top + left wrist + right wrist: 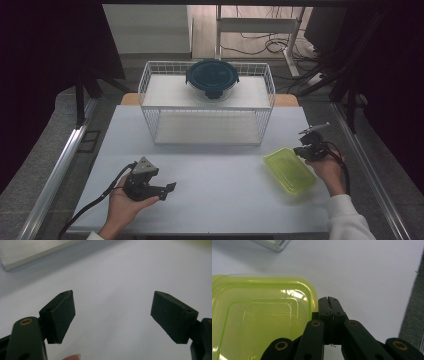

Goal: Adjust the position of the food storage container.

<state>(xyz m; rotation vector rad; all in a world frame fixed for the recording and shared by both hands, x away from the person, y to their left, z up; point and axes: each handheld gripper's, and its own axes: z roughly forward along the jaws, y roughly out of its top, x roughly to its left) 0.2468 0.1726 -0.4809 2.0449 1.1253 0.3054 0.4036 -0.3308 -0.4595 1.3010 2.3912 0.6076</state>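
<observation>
A translucent yellow-green plastic lid (289, 170) lies flat on the white table (215, 200) at the right. My right gripper (301, 150) rests at the lid's far right corner. In the right gripper view its jaws (329, 300) are pressed together, and the lid (262, 315) lies just to their left with its rim against them. My left gripper (168, 191) sits low over the table's front left, pointing right. It stands wide open (112, 315), with bare table between its pads (61, 315).
A white wire rack (207, 102) with two shelves stands at the back middle. A round glass container with a dark teal lid (212, 79) sits on its top shelf. The rack's lower shelf edge (37, 252) lies ahead of the left gripper. The table's right edge (412, 302) is close to the right gripper.
</observation>
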